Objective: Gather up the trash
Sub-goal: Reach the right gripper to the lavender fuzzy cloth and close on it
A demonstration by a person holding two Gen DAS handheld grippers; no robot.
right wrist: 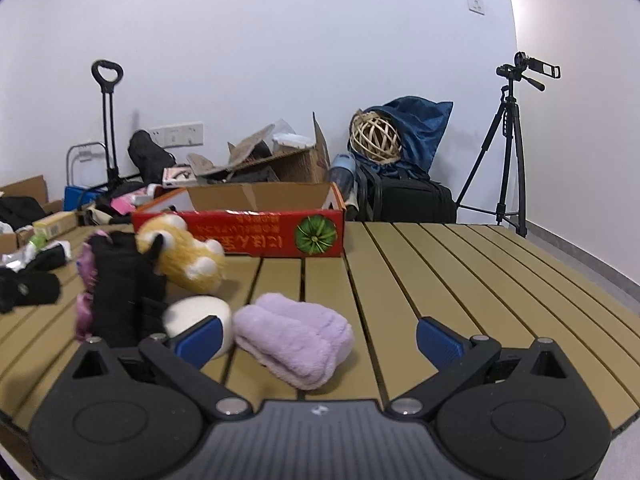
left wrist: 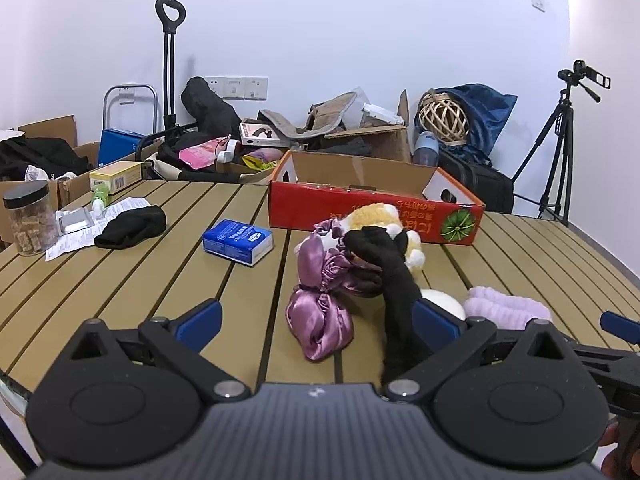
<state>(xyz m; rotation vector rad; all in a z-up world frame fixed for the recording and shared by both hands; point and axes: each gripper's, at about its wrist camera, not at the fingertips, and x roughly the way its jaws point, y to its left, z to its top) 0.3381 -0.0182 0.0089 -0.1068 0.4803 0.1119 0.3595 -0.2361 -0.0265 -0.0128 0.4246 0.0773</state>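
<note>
Left gripper (left wrist: 316, 316) low over the near edge of the slat table (left wrist: 132, 280), jaws wide apart, holding nothing. Between its blue fingers: a shiny purple cloth (left wrist: 320, 316) and a long black sock (left wrist: 394, 292) that leans against the right finger. Just past the right finger, a white round thing (left wrist: 444, 302) and a fluffy lilac cloth (left wrist: 504, 306), side by side.

Right gripper (right wrist: 318, 340) also wide open and empty, low near the table's front edge. Lilac cloth (right wrist: 294, 340) lying between its fingers, closer to the left one. White round thing (right wrist: 196, 314) just behind the left finger. Lots of bare table to the right, all the way to the far edge.

Farther back, a yellow and white plush toy (left wrist: 380, 216) touching the sock and the purple cloth. To the left, a blue box (left wrist: 238, 242) lying flat with open room around it. Past that, a black cloth (left wrist: 132, 226) on white paper (left wrist: 76, 240), then a jar (left wrist: 30, 218) with a black lid near the left edge.

At the back edge, a red cardboard box (left wrist: 372, 208), open on top. Cannot tell which of these things are the trash.

Behind the table, piled boxes and bags by a white wall, a woven ball (left wrist: 442, 118), a camera on a tripod (left wrist: 560, 132) at the right
</note>
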